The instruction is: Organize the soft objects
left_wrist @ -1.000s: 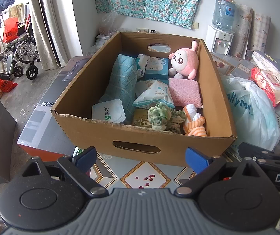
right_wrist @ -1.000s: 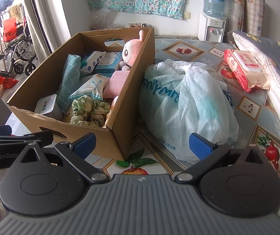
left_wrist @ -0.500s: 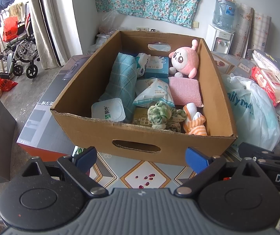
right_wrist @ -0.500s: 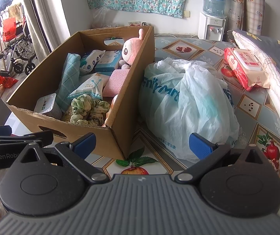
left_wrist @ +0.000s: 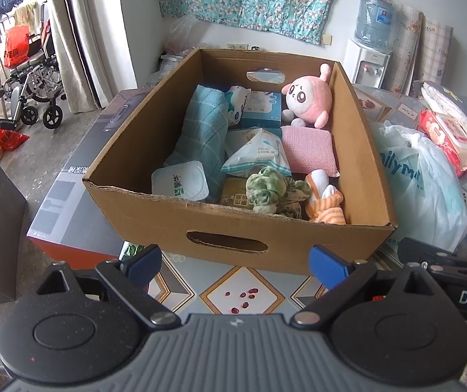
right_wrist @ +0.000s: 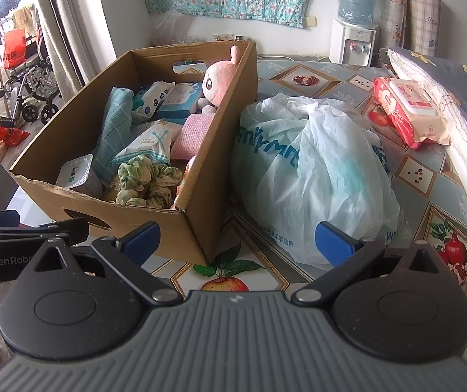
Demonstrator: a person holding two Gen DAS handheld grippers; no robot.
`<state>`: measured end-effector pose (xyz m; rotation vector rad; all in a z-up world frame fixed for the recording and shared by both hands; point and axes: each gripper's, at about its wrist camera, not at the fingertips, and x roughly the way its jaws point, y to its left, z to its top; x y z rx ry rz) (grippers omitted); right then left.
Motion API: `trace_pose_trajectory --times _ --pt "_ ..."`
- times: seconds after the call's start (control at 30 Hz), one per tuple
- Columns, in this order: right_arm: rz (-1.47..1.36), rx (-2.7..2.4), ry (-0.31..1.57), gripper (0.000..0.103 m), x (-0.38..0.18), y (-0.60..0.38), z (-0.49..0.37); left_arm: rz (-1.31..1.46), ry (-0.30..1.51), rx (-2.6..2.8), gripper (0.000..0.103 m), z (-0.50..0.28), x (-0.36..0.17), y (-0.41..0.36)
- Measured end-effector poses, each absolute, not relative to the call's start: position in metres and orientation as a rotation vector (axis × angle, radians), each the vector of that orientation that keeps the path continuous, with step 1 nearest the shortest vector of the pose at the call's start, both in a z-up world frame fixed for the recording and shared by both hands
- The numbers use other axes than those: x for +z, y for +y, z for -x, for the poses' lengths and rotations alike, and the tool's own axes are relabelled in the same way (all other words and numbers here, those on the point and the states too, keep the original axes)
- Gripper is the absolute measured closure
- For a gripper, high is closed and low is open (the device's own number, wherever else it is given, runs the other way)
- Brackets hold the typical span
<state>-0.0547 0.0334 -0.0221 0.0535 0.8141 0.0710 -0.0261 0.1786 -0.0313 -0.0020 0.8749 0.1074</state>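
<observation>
A cardboard box (left_wrist: 155, 215) (right_wrist: 207, 150) stands on the patterned mat. It holds a pink plush toy (left_wrist: 308, 99) (right_wrist: 217, 78), a teal towel (left_wrist: 200, 137), a pink cloth (left_wrist: 308, 150), a green scrunched cloth (left_wrist: 272, 189) (right_wrist: 145, 179), an orange striped cloth (left_wrist: 326, 202) and several tissue packs (left_wrist: 256, 156). My left gripper (left_wrist: 235, 261) is open and empty, in front of the box's near wall. My right gripper (right_wrist: 236, 241) is open and empty, near the box's front right corner. A white plastic bag (right_wrist: 311, 170) (left_wrist: 422, 183) lies right of the box.
A red wipes pack (right_wrist: 406, 111) lies at the right by folded bedding (right_wrist: 445, 75). A grey flat carton (left_wrist: 70, 196) lies left of the box. A wheelchair (left_wrist: 31, 81) stands far left. A water dispenser (left_wrist: 370, 49) stands at the back wall.
Both views have shifted slightly closer to the box. Both grippers stay open and empty.
</observation>
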Motion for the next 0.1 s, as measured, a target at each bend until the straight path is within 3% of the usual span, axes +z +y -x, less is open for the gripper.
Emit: trace_pose_trajectory --times 0.1 --pt "-0.054 0.071 0.815 0.001 -0.0226 0.0331 0.0542 0.004 0.876 0.107 0.005 0.0258 -0.0319 0.1788"
